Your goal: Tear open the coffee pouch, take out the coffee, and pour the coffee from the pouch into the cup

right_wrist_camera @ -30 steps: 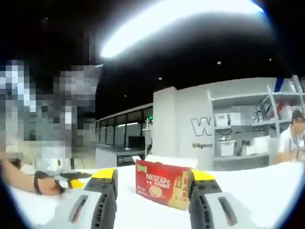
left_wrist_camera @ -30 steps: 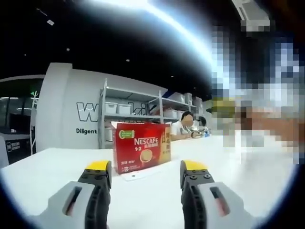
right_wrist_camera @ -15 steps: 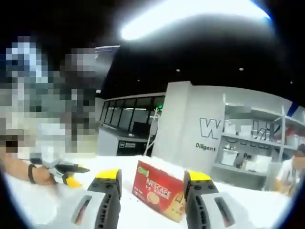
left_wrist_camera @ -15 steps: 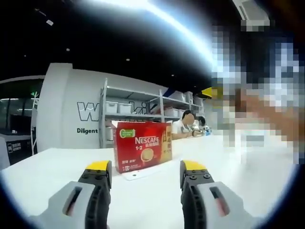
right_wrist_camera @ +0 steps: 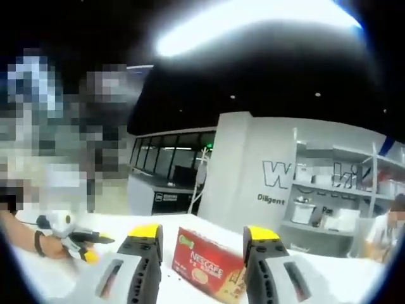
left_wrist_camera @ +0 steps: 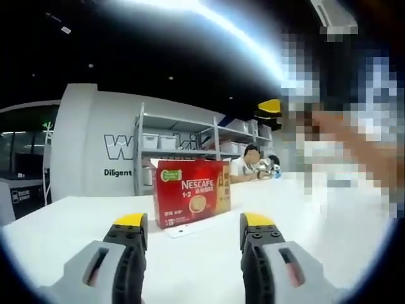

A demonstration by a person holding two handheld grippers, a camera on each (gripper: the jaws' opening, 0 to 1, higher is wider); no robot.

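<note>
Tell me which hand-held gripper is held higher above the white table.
The right hand-held gripper: seen from the left gripper view, its yellow tip hangs well above the white table, while the left hand-held gripper sits low, near the tabletop.

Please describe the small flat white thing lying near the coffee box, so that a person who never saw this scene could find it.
On the wide white table stands a red cardboard Nescafe coffee box. Just in front of its lower edge lies a small flat white packet, resting on the tabletop. It is the one low, pale item beside the tall red box.
</note>
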